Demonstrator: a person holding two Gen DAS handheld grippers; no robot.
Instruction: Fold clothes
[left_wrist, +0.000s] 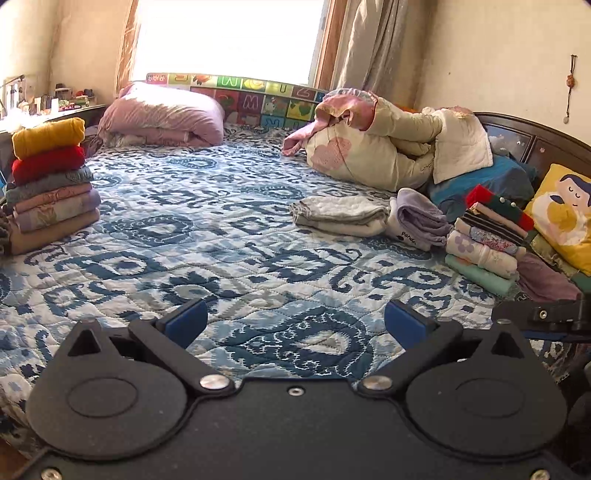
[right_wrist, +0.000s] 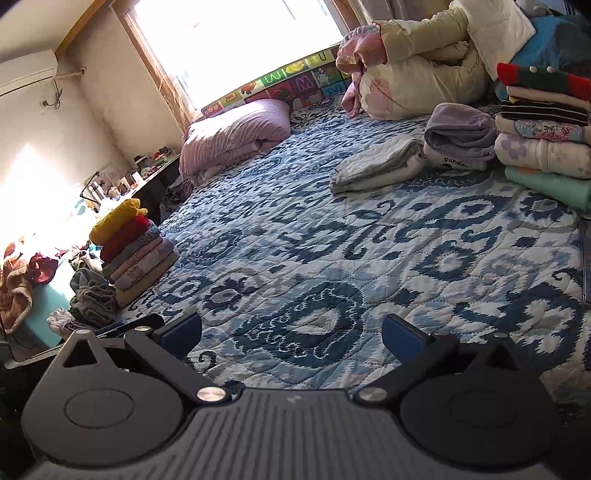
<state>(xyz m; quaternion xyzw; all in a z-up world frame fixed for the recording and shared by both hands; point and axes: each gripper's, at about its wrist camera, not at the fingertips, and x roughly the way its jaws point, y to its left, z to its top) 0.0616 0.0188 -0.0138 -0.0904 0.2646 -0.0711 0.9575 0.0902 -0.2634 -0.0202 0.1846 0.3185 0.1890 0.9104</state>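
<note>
Presently, left gripper (left_wrist: 295, 323) and right gripper (right_wrist: 291, 334) both hover above the quilt (left_wrist: 221, 240), jaws spread wide, gripping nothing. Folded clothes lie in three places: a left stack (left_wrist: 51, 184) topped yellow at the bed's left edge, a right stack (right_wrist: 543, 140) by the headboard, and between them, nearer the right stack, a grey piece (right_wrist: 376, 166) touching a purple piece (right_wrist: 458, 133).

We see each tool, left tool (left_wrist: 293, 321) and right tool (right_wrist: 291, 332), as a matte black body with round side discs, silver screws, and blue pads (left_wrist: 186, 325) on its two fingers.
</note>
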